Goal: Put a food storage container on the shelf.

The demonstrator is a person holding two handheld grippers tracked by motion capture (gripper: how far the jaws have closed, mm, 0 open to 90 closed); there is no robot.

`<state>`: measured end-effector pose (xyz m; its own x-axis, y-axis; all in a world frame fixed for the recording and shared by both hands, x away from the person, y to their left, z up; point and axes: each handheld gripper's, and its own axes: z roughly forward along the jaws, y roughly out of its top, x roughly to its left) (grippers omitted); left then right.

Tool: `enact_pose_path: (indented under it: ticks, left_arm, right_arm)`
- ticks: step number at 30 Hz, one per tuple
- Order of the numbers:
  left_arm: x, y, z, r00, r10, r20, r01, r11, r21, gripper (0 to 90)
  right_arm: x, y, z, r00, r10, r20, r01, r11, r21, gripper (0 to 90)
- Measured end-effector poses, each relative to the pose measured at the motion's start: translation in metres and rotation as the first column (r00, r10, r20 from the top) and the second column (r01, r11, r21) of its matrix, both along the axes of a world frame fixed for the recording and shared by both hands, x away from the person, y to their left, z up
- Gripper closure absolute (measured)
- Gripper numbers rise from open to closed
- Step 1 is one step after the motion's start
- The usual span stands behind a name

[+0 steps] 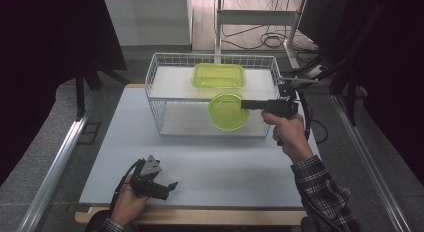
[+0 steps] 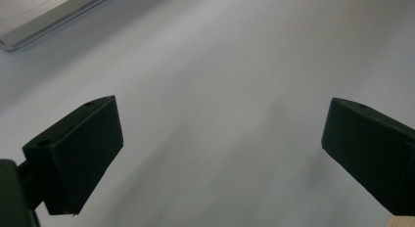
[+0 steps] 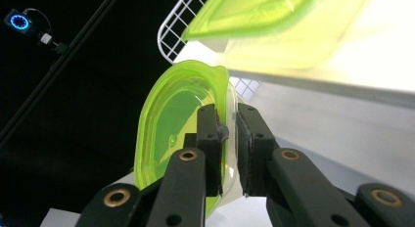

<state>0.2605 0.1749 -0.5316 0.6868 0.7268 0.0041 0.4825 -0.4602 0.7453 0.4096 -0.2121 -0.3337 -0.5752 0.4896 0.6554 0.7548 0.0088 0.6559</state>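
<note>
from the high view, the right gripper (image 1: 246, 104) pinches the rim of a round green tub (image 1: 228, 112) held in front of the wire rack (image 1: 159, 72), just below the shelf with the square tub (image 1: 218, 75); lifting straight could knock that shelf edge. the left gripper (image 1: 167, 188) rests near the table's (image 1: 210, 167) front edge with open room ahead, and in the left gripper view its jaws stand wide apart and empty. in the right gripper view, the pads (image 3: 209, 139) clamp only the thin rim, so the round green tub (image 3: 171, 134) may slip or swing.
</note>
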Motion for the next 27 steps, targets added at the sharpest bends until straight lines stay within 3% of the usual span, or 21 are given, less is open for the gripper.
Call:
enact_pose_path:
  ticks: [15, 27]
  left_arm:
    - [0.0, 0.001, 0.0, 1.0, 0.003, -0.002, -0.003, 0.9999, -0.01, 1.6]
    - [0.0, 0.001, 0.0, 1.0, 0.004, -0.007, -0.004, 0.9999, -0.011, 1.6]
  right_arm:
    - [0.012, 0.014, 0.031, 0.9989, -0.014, 0.044, 0.013, 0.9998, 0.013, 80.6]
    - [0.028, 0.025, 0.054, 0.9946, -0.064, 0.082, 0.063, 0.9979, 0.017, 80.6]
